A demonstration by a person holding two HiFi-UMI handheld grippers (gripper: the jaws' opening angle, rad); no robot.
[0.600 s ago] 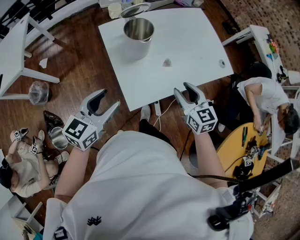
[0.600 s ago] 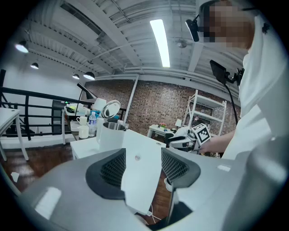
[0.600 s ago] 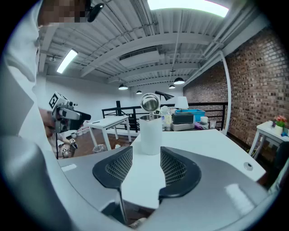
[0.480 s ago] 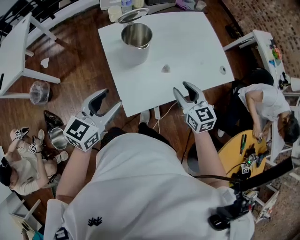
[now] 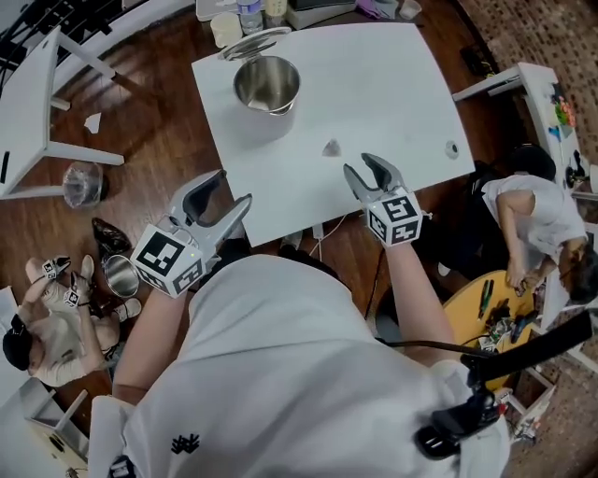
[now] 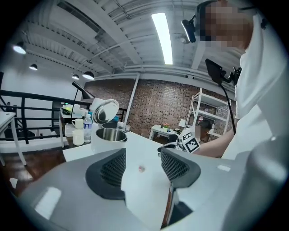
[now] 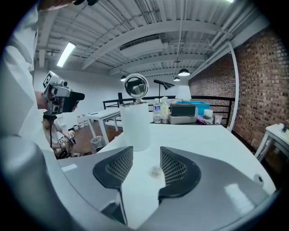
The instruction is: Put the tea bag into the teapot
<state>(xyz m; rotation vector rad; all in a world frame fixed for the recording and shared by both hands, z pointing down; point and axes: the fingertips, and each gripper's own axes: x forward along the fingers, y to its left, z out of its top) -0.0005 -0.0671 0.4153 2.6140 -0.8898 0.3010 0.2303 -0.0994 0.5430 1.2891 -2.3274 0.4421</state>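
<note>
The small pale tea bag [image 5: 331, 148] lies alone mid-table on the white table [image 5: 374, 84]. It shows as a speck [image 6: 141, 168] in the left gripper view and a pale blob [image 7: 156, 171] in the right gripper view. The steel teapot [image 5: 267, 86] stands at the table's far left with its lid [image 5: 250, 43] hinged up. My right gripper [image 5: 367, 173] is open and empty over the table's near edge, just short of the tea bag. My left gripper [image 5: 224, 202] is open and empty, at the table's near-left edge.
Cups and a bottle [image 5: 245, 16] crowd the table's far edge behind the teapot. A small round hole [image 5: 452, 148] marks the table's right side. One person [image 5: 56, 317] crouches on the floor at left, another [image 5: 537, 215] works at a round wooden table at right.
Both grippers have moved forward toward the table. The right one now reaches over the near edge, closer to the tea bag. Both stay open.
</note>
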